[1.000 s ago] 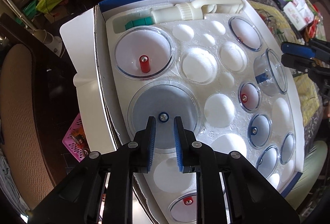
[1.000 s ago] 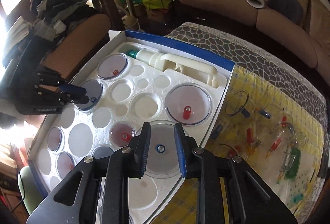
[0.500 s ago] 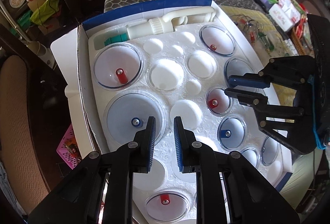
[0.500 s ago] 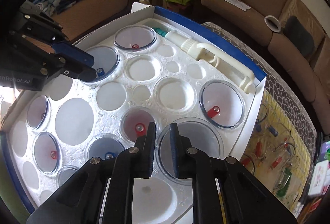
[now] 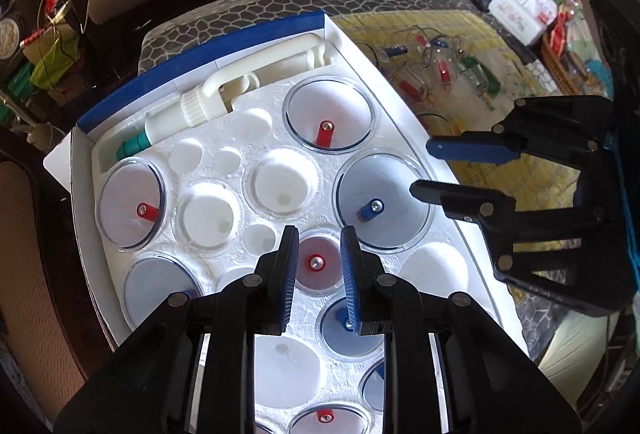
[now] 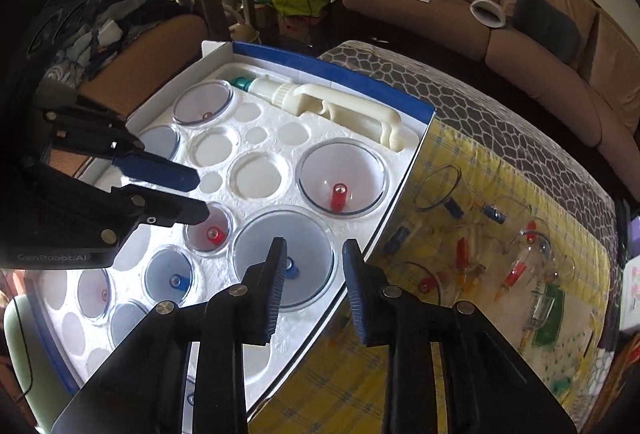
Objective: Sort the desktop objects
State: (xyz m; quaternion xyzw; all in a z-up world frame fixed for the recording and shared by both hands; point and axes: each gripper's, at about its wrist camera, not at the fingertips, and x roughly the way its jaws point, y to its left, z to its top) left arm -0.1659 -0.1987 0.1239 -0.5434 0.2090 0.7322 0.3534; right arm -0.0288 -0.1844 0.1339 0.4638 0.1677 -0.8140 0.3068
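Observation:
A white foam tray (image 5: 240, 142) in a blue-edged box holds clear cupping cups in round wells, with red or blue valves. My left gripper (image 5: 316, 246) is open and empty, hovering over a small red-valve cup (image 5: 316, 264); it also shows in the right wrist view (image 6: 202, 196). My right gripper (image 6: 314, 254) is open and empty above the tray's right edge, beside a large blue-valve cup (image 6: 284, 258); it also shows in the left wrist view (image 5: 420, 168). Several loose cups (image 6: 520, 258) lie on the yellow cloth (image 6: 448, 162) to the right.
A cream pump gun (image 6: 328, 106) lies in the tray's far slot. Several wells are vacant. A sofa (image 6: 500, 18) and cluttered chairs stand beyond the table. Boxes and packets (image 5: 524, 10) sit at the cloth's far end.
The blue-valve cup the right gripper carried now sits in a large well. The right jaws have opened and moved to the tray's right edge. The left gripper moved right, over the small red-valve cup.

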